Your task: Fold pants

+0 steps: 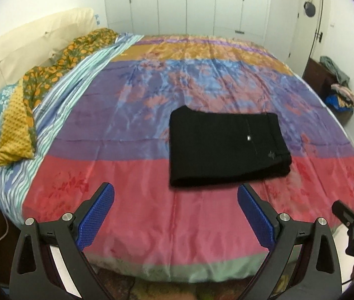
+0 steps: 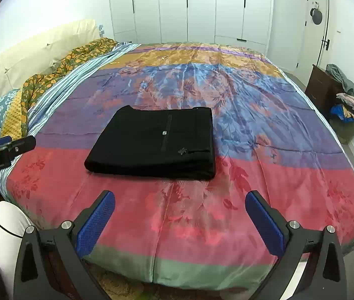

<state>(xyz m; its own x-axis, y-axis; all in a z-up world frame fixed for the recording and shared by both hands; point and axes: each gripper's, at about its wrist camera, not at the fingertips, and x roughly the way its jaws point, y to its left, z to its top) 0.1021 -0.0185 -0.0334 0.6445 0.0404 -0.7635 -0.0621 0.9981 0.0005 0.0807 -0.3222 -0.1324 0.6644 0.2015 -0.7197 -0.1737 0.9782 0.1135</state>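
Black pants lie folded into a compact rectangle on the striped bedspread; the right wrist view shows the same pants with a small button and pocket seam on top. My left gripper hangs open above the red band, well back from the pants, nothing between its blue pads. My right gripper is likewise open and empty, short of the pants' near edge. The right gripper's tip pokes in at the left view's right edge; the left one shows at the right view's left edge.
Pillows and a floral blanket line the bed's left side under a cream headboard. White wardrobe doors stand behind the bed. A dark cabinet with piled clothes sits at the right. A person's white-clad leg is at lower left.
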